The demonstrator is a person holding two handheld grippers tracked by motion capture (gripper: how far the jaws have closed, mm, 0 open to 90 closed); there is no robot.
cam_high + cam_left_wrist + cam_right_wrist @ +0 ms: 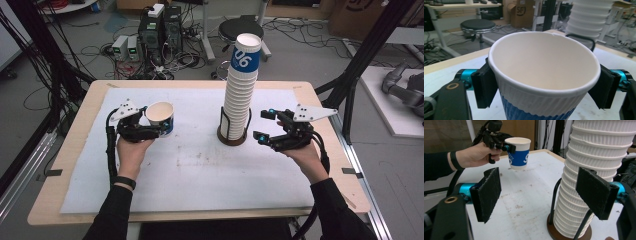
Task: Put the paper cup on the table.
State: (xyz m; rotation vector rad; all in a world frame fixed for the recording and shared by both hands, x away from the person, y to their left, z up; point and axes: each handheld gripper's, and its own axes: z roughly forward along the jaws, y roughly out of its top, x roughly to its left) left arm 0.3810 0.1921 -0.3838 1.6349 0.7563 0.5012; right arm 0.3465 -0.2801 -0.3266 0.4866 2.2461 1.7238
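A white paper cup with a blue band (160, 118) is upright and empty, held just above the white mat on the left. My left gripper (156, 130) is shut on it; its black pads (483, 86) press both sides of the cup (544, 57) below the rim. In the right gripper view the held cup (519, 153) hangs slightly off the table in the left gripper (507, 147). A tall stack of paper cups (241, 85) stands in a wire holder on a round brown base (232, 140). My right gripper (262, 125) is open just right of the stack (599, 152), with nothing between its pads (489, 192).
A white mat (190, 170) covers the wooden table (75, 150). Black frame posts stand at both sides of the table. Beyond the far edge are a round stool (241, 29), computer boxes (159, 30) and cables on the floor.
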